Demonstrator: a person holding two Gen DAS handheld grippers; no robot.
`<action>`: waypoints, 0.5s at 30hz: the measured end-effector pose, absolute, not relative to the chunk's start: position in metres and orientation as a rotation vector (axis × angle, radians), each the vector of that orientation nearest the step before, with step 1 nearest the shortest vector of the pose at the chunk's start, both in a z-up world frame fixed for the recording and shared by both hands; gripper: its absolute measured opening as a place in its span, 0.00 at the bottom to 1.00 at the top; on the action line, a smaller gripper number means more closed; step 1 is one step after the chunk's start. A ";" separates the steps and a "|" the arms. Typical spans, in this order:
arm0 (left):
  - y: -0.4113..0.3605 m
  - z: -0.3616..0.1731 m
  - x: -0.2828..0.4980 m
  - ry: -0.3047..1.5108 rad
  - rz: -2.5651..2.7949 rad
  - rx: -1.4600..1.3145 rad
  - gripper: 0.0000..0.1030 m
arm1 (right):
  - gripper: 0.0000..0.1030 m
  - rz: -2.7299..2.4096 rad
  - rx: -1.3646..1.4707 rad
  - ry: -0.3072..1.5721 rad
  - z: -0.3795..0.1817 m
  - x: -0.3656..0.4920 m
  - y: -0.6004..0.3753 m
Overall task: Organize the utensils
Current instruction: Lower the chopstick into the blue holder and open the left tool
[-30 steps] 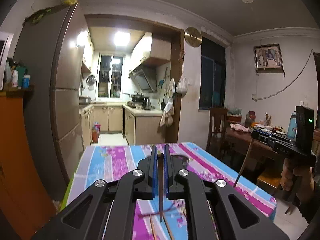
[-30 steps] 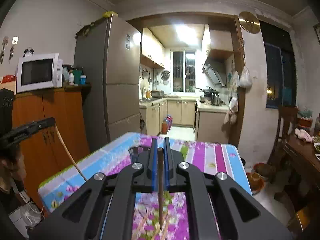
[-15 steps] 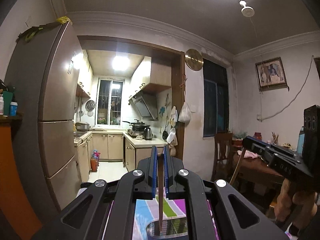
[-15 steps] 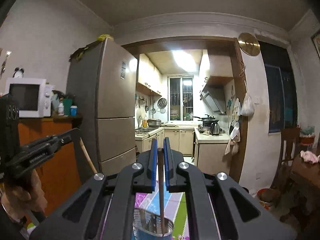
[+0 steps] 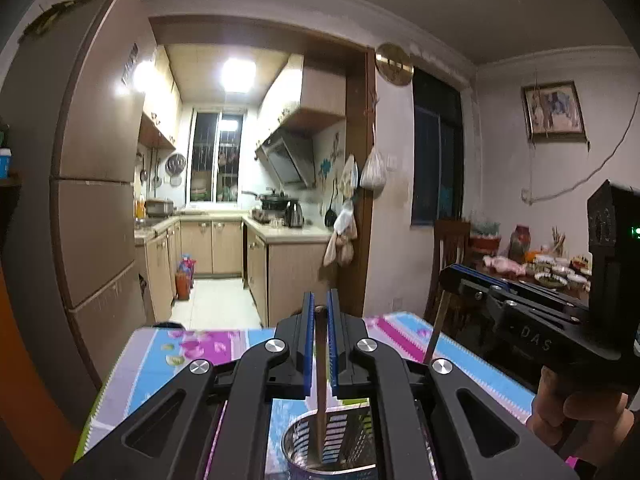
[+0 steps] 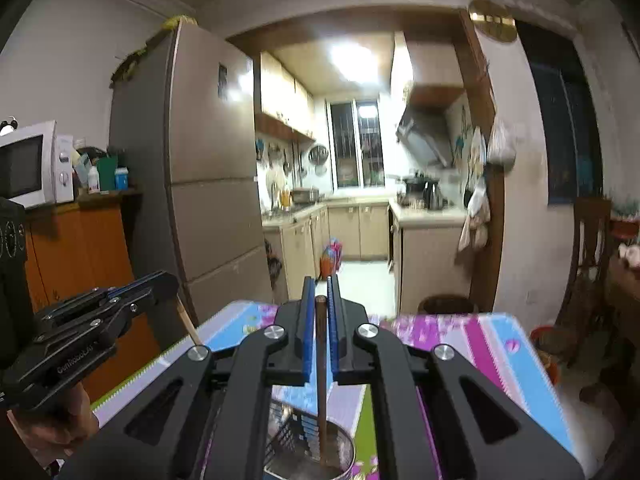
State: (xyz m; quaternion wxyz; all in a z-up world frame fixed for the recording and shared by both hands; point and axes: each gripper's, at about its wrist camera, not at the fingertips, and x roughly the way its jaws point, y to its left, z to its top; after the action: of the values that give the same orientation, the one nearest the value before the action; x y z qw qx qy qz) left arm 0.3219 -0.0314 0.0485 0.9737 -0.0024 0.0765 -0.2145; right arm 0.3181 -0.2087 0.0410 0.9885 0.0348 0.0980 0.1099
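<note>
Both tools, left (image 5: 319,344) and right (image 6: 319,334), pinch chopsticks (image 5: 321,380) dipping inside the metal holder's rim (image 5: 296,432).

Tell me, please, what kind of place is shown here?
Most likely a home dining area opening onto a small kitchen: a tall grey-brown refrigerator, beige kitchen cabinets under a window, and a table with a striped floral tablecloth.

Table edges (image 5: 168,344) lie bare; holder (image 5: 332,446) stands directly below.

Tall fridge (image 5: 96,184) flanks a lit galley kitchen with barred window (image 5: 218,156).
</note>
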 end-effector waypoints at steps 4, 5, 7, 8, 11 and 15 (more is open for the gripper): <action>-0.031 0.029 0.330 0.189 -0.433 -0.007 0.07 | 0.05 0.222 0.082 0.229 0.024 0.320 -0.204; -0.031 0.025 0.331 0.191 -0.432 -0.008 0.07 | 0.05 0.224 0.084 0.221 0.020 0.318 -0.204; -0.027 0.021 0.326 0.174 -0.428 -0.018 0.07 | 0.05 0.232 0.088 0.222 0.019 0.314 -0.203; -0.025 0.021 0.326 0.175 -0.429 -0.025 0.07 | 0.05 0.234 0.087 0.231 0.020 0.315 -0.201; -0.017 0.023 0.320 0.171 -0.410 -0.049 0.12 | 0.13 0.234 0.075 0.228 0.023 0.309 -0.199; 0.000 0.032 0.301 0.129 -0.382 -0.083 0.25 | 0.25 0.228 0.073 0.176 0.039 0.283 -0.207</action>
State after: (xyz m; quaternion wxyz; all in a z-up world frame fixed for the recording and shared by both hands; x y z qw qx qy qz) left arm 0.3012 -0.0001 0.0319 0.9789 -0.0410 0.0640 -0.1899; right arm 0.2829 -0.2073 0.0392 0.9890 0.0365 0.0877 0.1134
